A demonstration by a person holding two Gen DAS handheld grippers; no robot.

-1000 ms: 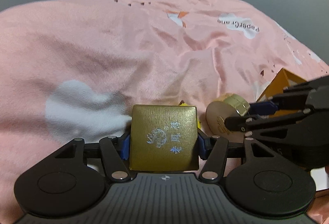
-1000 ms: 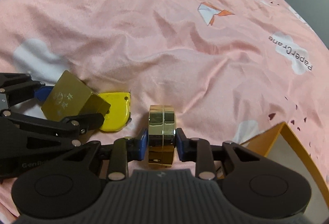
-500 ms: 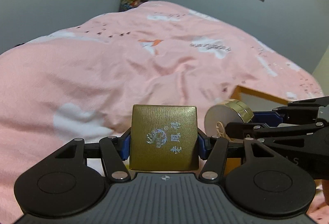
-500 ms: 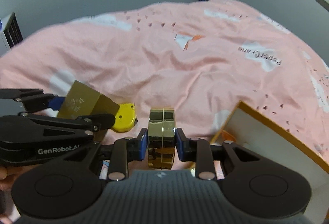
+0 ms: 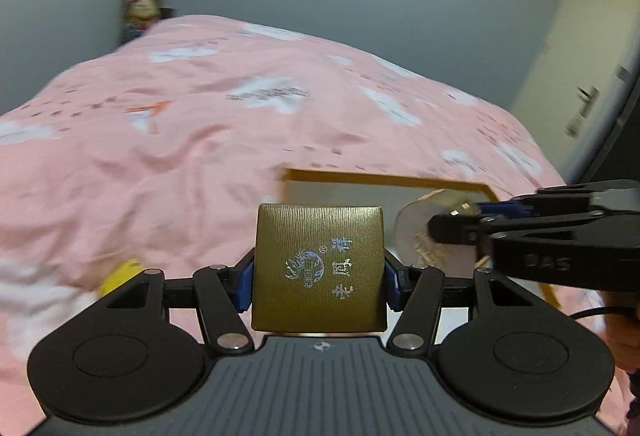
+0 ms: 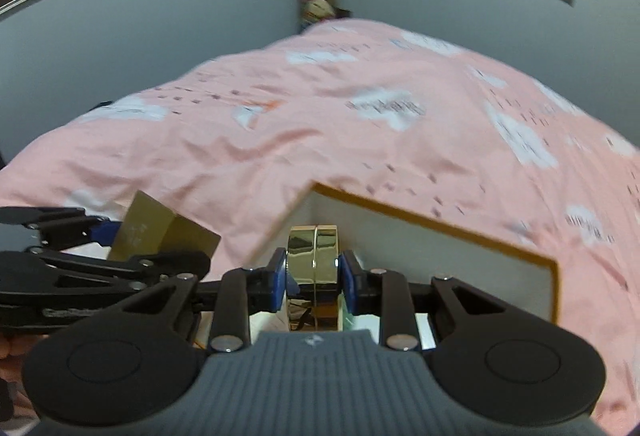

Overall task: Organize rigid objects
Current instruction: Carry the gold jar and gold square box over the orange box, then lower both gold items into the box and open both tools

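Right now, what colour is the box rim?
Orange-gold rim around a white inside, clearest in the right wrist view.

Wrist views, side by side above the bed, facing forward along the tongs; shared: box, bed, wall.

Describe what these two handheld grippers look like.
Both the left gripper and right gripper are matte black, with ribbed grey bodies, round side discs, silver pivot pins, scissor-style linkages and blue finger pads. The right one trails a black cable.
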